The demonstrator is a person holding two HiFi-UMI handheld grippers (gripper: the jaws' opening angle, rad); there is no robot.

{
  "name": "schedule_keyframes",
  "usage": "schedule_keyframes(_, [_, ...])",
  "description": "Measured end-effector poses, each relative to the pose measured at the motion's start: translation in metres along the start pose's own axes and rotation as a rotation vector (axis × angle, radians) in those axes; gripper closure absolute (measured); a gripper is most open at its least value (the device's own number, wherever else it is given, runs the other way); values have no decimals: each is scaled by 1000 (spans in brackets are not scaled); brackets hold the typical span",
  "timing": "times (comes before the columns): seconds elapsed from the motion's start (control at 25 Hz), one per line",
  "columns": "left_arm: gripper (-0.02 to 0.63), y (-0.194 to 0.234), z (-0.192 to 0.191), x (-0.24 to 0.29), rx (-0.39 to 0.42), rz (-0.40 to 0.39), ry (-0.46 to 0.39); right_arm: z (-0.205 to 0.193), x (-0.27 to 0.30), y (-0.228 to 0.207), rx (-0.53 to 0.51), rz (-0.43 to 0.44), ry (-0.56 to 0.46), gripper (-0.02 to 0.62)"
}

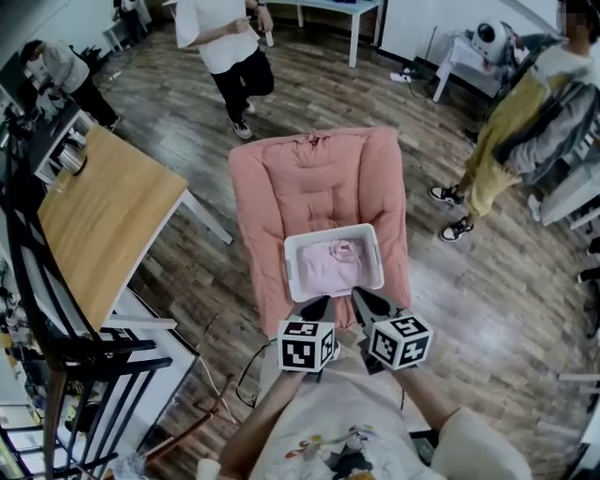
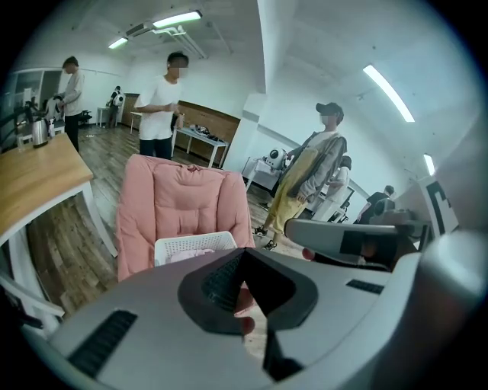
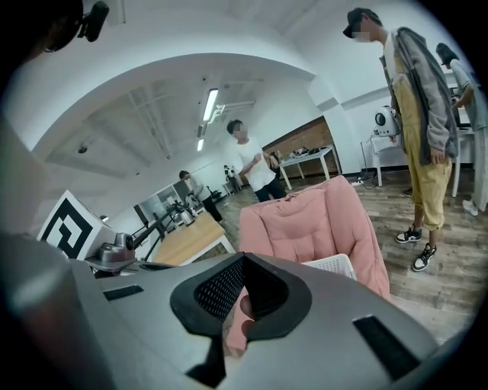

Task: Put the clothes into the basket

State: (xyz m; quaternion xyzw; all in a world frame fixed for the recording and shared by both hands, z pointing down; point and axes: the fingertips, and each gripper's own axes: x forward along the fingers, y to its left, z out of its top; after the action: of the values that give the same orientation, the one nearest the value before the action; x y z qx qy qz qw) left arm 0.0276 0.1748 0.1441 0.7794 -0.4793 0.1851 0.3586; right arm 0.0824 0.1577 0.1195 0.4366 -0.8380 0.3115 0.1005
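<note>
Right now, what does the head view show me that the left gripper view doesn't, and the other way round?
Only the head view: the whole pink garment lying inside the white basket, seen from above, and the left gripper with its marker cube. Only the left gripper view: the ceiling lights and that gripper's jaws closed together. Both: the basket on the pink chair, the wooden table, the right gripper and a person in a white T-shirt.
</note>
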Motion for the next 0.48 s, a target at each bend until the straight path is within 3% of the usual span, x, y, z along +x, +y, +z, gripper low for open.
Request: schedule_keyframes(0.48, [606,-6,6,-9,27,10,-33,14,-7,14,-54,-5,-45,572])
